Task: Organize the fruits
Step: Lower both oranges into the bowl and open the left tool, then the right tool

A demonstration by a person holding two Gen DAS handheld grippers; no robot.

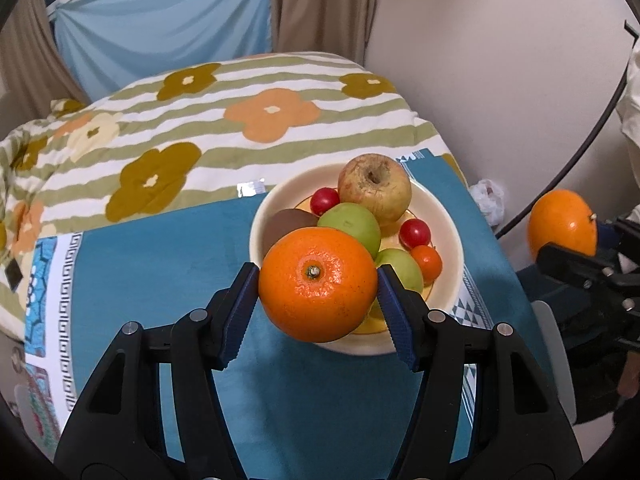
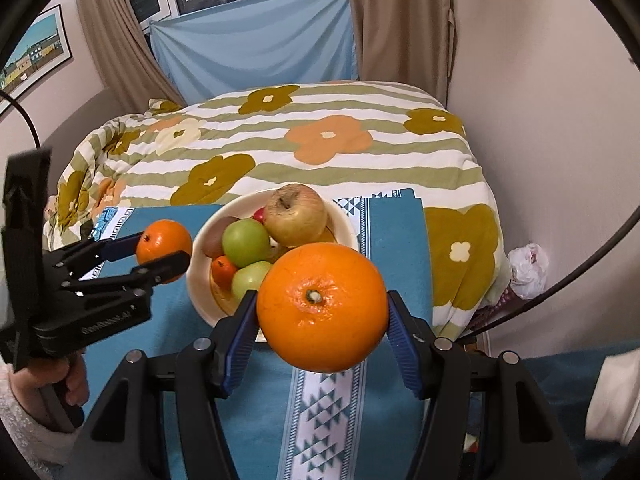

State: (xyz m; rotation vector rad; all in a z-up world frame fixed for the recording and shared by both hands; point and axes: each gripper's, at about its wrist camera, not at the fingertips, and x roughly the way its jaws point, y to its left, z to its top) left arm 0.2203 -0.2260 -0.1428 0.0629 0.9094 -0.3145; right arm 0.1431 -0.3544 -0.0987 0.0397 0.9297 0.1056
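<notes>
Evidently, the sorting is only partly done: 2 oranges are held in the air, none set down yet. On the left, the left gripper (image 1: 318,292) is clamped on an orange (image 1: 318,284) over the teal cloth (image 1: 160,280); rightward, the cream bowl (image 2: 200,292) holds an apple (image 2: 296,216), 2 green fruits and small tomatoes; the right gripper (image 2: 322,310) pinches the second orange (image 2: 322,306).

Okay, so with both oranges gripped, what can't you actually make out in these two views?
- Left wrist view: the near part of the bowl and the fruit there, hidden behind the left orange.
- Right wrist view: the bowl's near rim, hidden behind the right orange.
- Brown fruit: mostly covered, so its kind is unclear.
- Framed picture: cut off by the lens edge.
</notes>
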